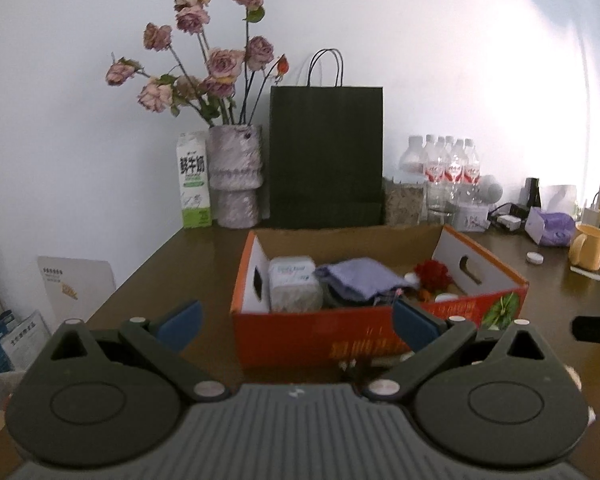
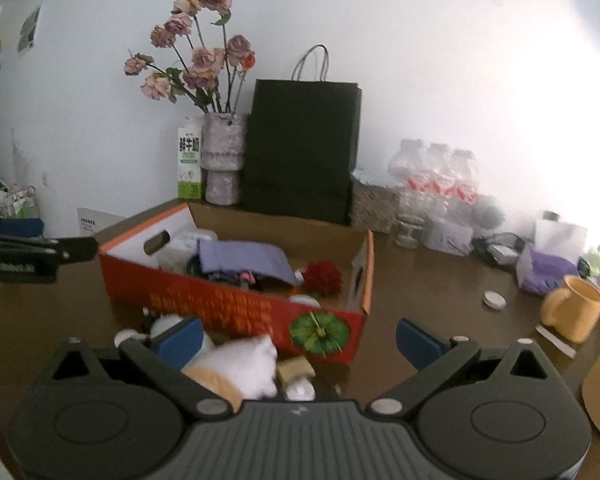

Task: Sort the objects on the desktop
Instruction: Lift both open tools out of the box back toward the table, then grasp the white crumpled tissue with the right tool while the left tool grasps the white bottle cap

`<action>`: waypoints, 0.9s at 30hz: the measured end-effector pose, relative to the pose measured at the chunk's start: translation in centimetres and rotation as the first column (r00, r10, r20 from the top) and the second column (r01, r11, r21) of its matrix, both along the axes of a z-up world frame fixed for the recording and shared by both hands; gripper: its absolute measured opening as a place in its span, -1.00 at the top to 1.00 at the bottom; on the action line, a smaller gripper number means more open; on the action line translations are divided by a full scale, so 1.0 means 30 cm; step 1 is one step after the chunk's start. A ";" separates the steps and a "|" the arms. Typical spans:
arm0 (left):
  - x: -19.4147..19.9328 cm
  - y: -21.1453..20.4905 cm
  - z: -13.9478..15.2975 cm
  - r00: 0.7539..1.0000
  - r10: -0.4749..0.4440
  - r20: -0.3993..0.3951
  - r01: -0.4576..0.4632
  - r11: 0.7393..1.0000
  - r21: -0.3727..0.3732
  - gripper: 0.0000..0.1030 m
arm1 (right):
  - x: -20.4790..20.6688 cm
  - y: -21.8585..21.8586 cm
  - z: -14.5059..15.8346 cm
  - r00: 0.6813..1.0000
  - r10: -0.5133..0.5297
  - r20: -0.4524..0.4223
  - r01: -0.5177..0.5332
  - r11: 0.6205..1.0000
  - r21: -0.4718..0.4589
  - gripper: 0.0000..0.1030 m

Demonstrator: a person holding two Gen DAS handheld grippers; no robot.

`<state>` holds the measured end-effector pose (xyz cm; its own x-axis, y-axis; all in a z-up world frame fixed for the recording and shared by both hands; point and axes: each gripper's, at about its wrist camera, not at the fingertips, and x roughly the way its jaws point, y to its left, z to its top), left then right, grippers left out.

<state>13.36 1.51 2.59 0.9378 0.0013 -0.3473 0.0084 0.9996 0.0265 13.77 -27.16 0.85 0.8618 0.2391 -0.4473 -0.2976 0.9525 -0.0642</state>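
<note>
An orange cardboard box (image 1: 340, 336) (image 2: 236, 308) sits on the brown table. It holds a tissue pack (image 1: 294, 280), a purple cloth pouch (image 1: 360, 280) (image 2: 244, 258) and a red pompom (image 1: 432, 274) (image 2: 322, 278). My left gripper (image 1: 296, 322) is open and empty in front of the box. My right gripper (image 2: 300, 342) is open and empty, above a white and tan plush toy (image 2: 240, 368) and small white items (image 2: 168, 326) lying before the box. The left gripper's tip shows at the right wrist view's left edge (image 2: 36, 254).
Against the wall stand a milk carton (image 1: 194, 184), a vase of dried roses (image 1: 236, 176), a black paper bag (image 1: 326, 156) and water bottles (image 1: 448, 168). At right are a yellow mug (image 2: 572, 310), a white cap (image 2: 494, 300) and a purple tissue pack (image 2: 548, 268).
</note>
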 end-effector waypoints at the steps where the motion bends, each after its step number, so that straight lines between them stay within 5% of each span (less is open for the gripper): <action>1: -0.013 0.006 -0.008 1.000 0.005 -0.006 -0.005 1.000 0.000 -1.00 | -0.016 -0.014 -0.010 1.000 -0.005 -0.004 0.005 1.000 -0.003 -1.00; 17: -0.116 0.040 -0.123 0.994 0.039 -0.101 -0.041 0.999 -0.019 -1.00 | -0.141 -0.082 -0.169 0.995 0.009 -0.104 -0.010 1.000 -0.012 -0.96; 25: -0.128 0.021 -0.168 0.990 0.018 -0.139 -0.020 1.000 -0.013 -1.00 | -0.134 -0.004 -0.229 0.985 0.075 -0.154 -0.078 0.997 -0.013 -0.29; 27: -0.131 0.025 -0.173 0.990 0.015 -0.142 -0.018 1.000 -0.018 -1.00 | -0.123 0.007 -0.242 0.983 0.083 -0.166 -0.088 0.996 -0.019 0.06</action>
